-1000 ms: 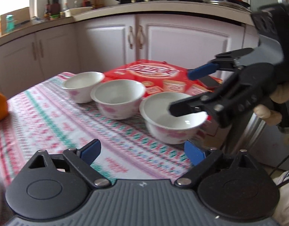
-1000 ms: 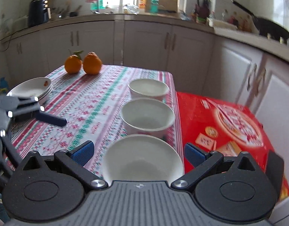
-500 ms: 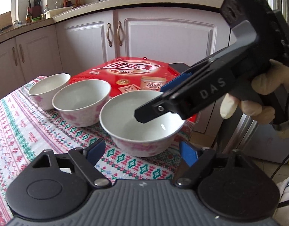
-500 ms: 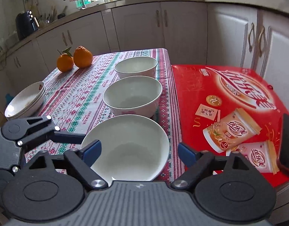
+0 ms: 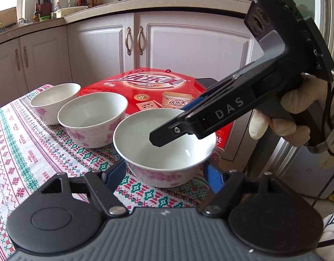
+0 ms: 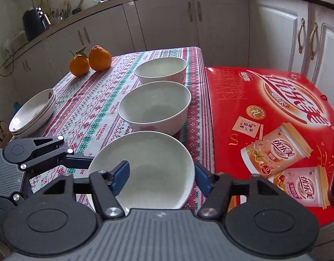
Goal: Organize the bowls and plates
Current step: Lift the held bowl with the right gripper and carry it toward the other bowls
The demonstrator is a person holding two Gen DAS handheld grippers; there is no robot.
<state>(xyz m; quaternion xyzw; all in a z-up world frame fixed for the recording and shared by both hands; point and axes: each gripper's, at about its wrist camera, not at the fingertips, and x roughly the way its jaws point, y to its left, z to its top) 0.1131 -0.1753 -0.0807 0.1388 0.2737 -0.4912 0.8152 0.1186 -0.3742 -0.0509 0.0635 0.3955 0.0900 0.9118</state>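
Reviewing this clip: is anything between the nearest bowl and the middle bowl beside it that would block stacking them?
Nothing visible: only bare tablecloth separates the nearest bowl from the middle bowl. Both bowls look empty. The right gripper straddles the nearest bowl's rim; the left gripper's jaws are closing around it.

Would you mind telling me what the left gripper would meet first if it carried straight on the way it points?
Most likely the nearest bowl, already between the closing left gripper fingers.

soft window daylight, sharp centre, fisheye-bent edges.
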